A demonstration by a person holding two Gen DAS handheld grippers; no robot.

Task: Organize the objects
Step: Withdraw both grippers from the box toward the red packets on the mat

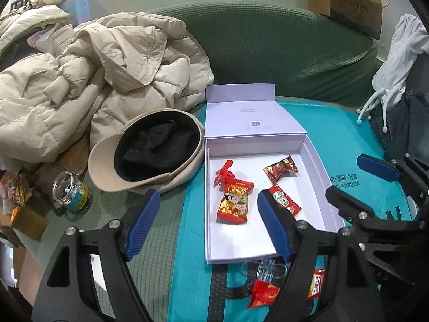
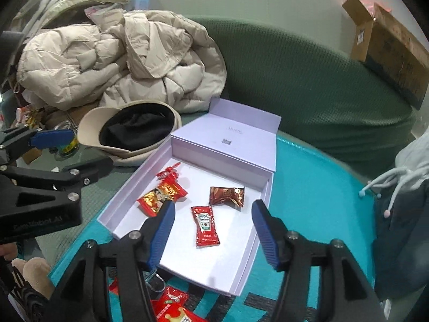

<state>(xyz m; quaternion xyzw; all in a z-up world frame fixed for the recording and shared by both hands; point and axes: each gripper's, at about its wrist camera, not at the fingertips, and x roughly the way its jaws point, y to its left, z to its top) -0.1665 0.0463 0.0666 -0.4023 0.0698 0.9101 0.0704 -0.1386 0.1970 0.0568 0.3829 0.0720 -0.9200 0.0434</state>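
Box: the lavender box (image 1: 316, 161) lies open on a teal mat (image 1: 348, 123), its lid (image 1: 241, 115) folded back toward the green sofa (image 1: 281, 43); its near edge is partly behind my own fingers in both views.
Inside the box: a red-and-gold snack packet (image 2: 161, 196), a brown wrapped candy (image 2: 226, 196), a ketchup sachet (image 2: 205, 225) and a small red item (image 1: 224, 173) at the packet's top end, too small for me to name.
My left gripper (image 1: 206, 225): jaws wide, nothing between the pads; the right-hand pad covers the lower corner of the sachet in this view, and I cannot tell its height above the box.
My right gripper (image 2: 211, 236): jaws about half open, empty, with the sachet seen in the gap but not touched.
Outside the box: red packets (image 2: 171, 306) and a clear clip (image 1: 265, 268) lie on the mat just before the box's near wall, mostly hidden by my gripper arms; their print is cut off.
Beside the box: a beige cap (image 1: 144, 150) lying upside down, its black lining showing, touching the box's left wall.
Behind: a cream puffer jacket (image 1: 107, 69) heaped up.
Far left: a small glass jar (image 1: 69, 190), contents blurred.
Right edge: a pale hoodie (image 1: 399, 61) with drawstrings, cut off by the frame.
Top right: a cardboard box (image 2: 388, 45), label unreadable.
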